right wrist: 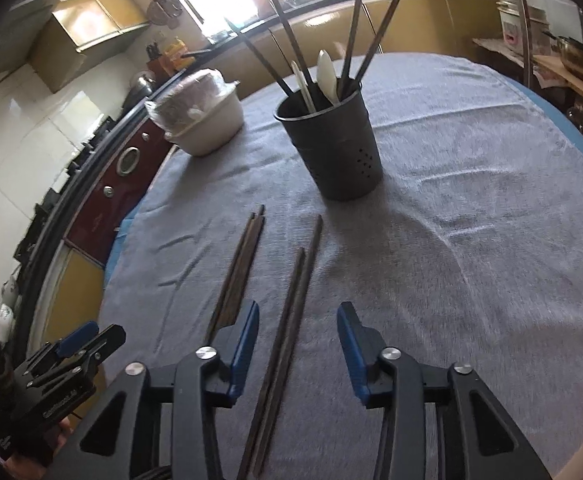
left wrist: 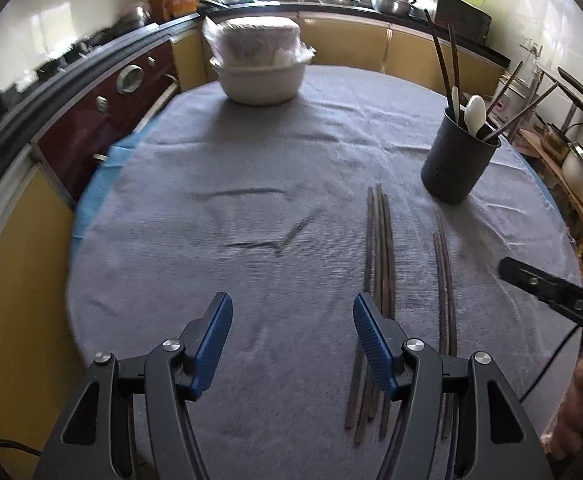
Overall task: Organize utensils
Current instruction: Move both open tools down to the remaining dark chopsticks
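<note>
Two chopsticks (right wrist: pixel 287 320) lie between the spread jaws of my right gripper (right wrist: pixel 297 344), ready for the holder (right wrist: pixel 337 148), while my left gripper (left wrist: pixel 291 344) gapes beside the other bundle (left wrist: pixel 379 264).

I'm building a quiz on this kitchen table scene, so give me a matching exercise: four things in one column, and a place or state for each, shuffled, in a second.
Things:
1. white spoons
2. pair of chopsticks
3. covered white bowl
4. left gripper

Places or states:
A. far side of the table, wrapped in plastic
B. standing in the dark utensil holder
C. open, nothing between its fingers
D. flat on the grey cloth, between the right gripper fingers

Pairs: 1-B, 2-D, 3-A, 4-C
</note>
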`<control>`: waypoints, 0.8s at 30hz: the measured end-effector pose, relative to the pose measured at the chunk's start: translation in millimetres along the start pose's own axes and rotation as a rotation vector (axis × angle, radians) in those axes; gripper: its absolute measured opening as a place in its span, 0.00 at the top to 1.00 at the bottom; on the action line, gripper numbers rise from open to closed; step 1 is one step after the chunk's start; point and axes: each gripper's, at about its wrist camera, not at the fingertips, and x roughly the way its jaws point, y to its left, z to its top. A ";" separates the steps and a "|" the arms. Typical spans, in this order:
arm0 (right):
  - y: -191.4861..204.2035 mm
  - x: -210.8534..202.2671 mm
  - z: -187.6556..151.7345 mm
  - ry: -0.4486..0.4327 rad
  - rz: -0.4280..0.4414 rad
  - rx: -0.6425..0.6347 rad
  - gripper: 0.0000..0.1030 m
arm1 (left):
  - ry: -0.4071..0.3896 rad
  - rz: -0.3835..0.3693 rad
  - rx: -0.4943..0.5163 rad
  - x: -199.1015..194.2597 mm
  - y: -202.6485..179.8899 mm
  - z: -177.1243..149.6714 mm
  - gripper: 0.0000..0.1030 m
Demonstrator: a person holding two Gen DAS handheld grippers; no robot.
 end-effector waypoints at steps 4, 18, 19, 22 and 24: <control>4.3 22.5 2.9 0.034 -0.017 -0.016 0.62 | 0.061 -0.033 0.022 24.6 -5.0 2.6 0.38; 18.5 58.1 -12.5 0.080 -0.187 -0.149 0.66 | 0.138 -0.040 0.070 58.3 -22.5 -5.6 0.38; 19.4 57.7 -12.9 0.079 -0.197 -0.159 0.66 | 0.143 -0.037 0.073 60.8 -23.9 -5.4 0.38; 19.5 58.0 -11.3 0.085 -0.204 -0.155 0.66 | 0.150 -0.039 0.077 64.9 -26.1 -4.9 0.38; 20.2 57.6 -8.5 0.089 -0.194 -0.148 0.66 | 0.150 -0.036 0.082 67.2 -27.9 -4.1 0.38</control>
